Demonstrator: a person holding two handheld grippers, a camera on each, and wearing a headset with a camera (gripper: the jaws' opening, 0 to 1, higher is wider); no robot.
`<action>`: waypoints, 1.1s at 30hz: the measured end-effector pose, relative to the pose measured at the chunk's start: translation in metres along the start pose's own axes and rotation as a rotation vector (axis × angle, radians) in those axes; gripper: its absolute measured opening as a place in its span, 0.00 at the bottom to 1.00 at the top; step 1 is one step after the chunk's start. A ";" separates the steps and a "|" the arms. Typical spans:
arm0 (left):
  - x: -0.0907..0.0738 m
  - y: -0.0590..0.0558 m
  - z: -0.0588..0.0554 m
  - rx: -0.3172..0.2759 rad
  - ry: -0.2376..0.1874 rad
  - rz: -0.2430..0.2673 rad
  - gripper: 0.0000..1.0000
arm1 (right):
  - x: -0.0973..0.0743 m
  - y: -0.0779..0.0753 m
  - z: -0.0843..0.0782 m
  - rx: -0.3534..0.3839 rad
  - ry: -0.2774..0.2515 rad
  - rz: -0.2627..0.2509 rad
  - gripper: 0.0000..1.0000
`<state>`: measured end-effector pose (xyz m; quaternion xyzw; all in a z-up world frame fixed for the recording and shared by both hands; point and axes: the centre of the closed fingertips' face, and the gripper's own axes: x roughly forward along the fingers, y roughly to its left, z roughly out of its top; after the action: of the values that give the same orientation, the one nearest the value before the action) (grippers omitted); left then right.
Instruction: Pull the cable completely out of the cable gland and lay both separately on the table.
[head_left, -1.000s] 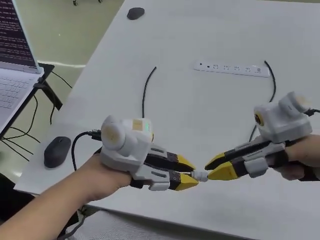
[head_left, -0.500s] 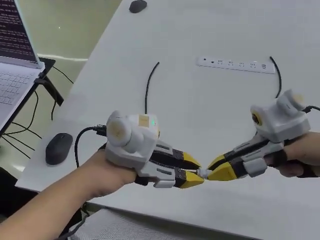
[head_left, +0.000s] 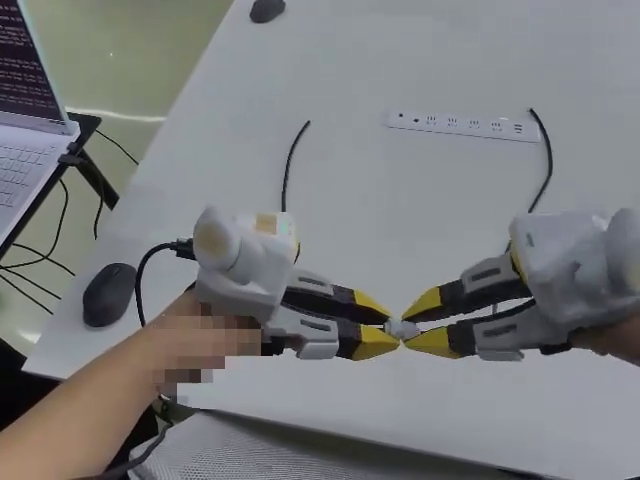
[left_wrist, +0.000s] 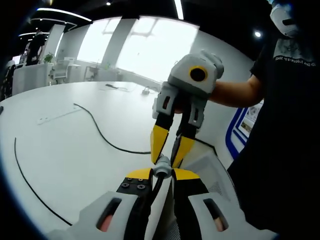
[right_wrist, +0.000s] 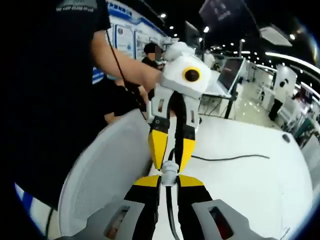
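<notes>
The small pale cable gland (head_left: 401, 328) hangs in the air above the table's near edge, between the two sets of yellow tips. My left gripper (head_left: 386, 328) is shut on it from the left. From the right, my right gripper (head_left: 415, 326) is shut on the black cable right at the gland's other end. In the left gripper view the grey gland (left_wrist: 162, 165) sits between my own tips (left_wrist: 162, 174), and the cable (left_wrist: 175, 144) runs on between the other gripper's fingers. The right gripper view has the gland (right_wrist: 169, 173) just above my tips (right_wrist: 168, 181), with the cable (right_wrist: 170, 210) passing back between my jaws.
On the white table (head_left: 400, 220) lie a white power strip (head_left: 455, 125) with its black lead and a loose black cable (head_left: 288, 175). A mouse (head_left: 108, 293) sits at the table's left corner. A laptop (head_left: 25, 110) stands off to the left. A person stands close behind.
The right gripper has swung down from a slanted pose to lie level, facing the left one. Both stay tip to tip on the gland. The head camera has shifted slightly.
</notes>
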<state>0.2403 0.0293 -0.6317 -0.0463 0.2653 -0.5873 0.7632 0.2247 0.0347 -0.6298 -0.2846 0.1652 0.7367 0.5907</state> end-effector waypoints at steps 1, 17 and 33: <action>0.000 0.001 0.001 -0.005 -0.003 0.001 0.15 | 0.000 -0.001 0.000 -0.042 0.019 -0.031 0.07; 0.004 -0.004 0.002 -0.032 -0.021 0.003 0.15 | -0.004 -0.003 -0.006 -0.162 0.064 -0.252 0.08; 0.003 0.001 0.005 0.061 -0.027 0.026 0.15 | -0.023 -0.015 -0.006 0.087 -0.004 -0.324 0.13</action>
<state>0.2440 0.0257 -0.6285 -0.0272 0.2376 -0.5846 0.7753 0.2436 0.0166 -0.6189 -0.2802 0.1476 0.6246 0.7138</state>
